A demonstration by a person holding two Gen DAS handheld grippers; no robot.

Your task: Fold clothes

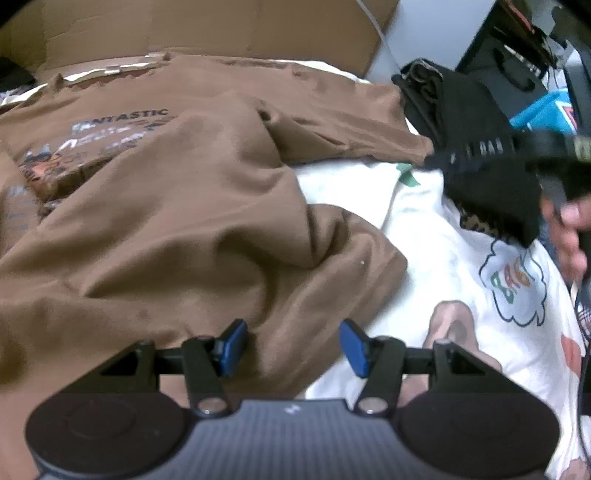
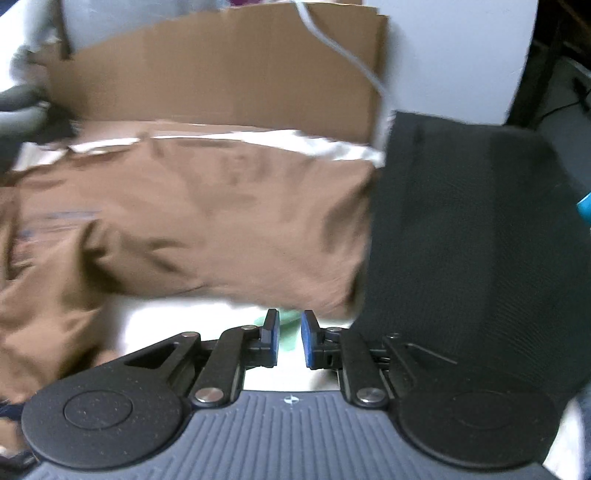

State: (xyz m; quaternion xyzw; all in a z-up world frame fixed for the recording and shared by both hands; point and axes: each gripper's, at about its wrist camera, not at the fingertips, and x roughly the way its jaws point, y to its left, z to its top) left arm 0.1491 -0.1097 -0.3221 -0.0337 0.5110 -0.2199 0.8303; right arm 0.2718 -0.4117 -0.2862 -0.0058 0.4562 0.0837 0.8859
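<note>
My left gripper [image 1: 293, 347] hangs with jaws apart and empty over the crumpled brown printed sweatshirt [image 1: 177, 206] lying on the white cartoon-print sheet [image 1: 436, 266], while my right gripper [image 2: 290, 339] stands slightly parted, holding nothing.

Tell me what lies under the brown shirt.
The brown shirt lies on a white printed sheet, which shows at its right edge. At the far edge, cardboard stands behind it. What the shirt covers in the middle cannot be seen.
</note>
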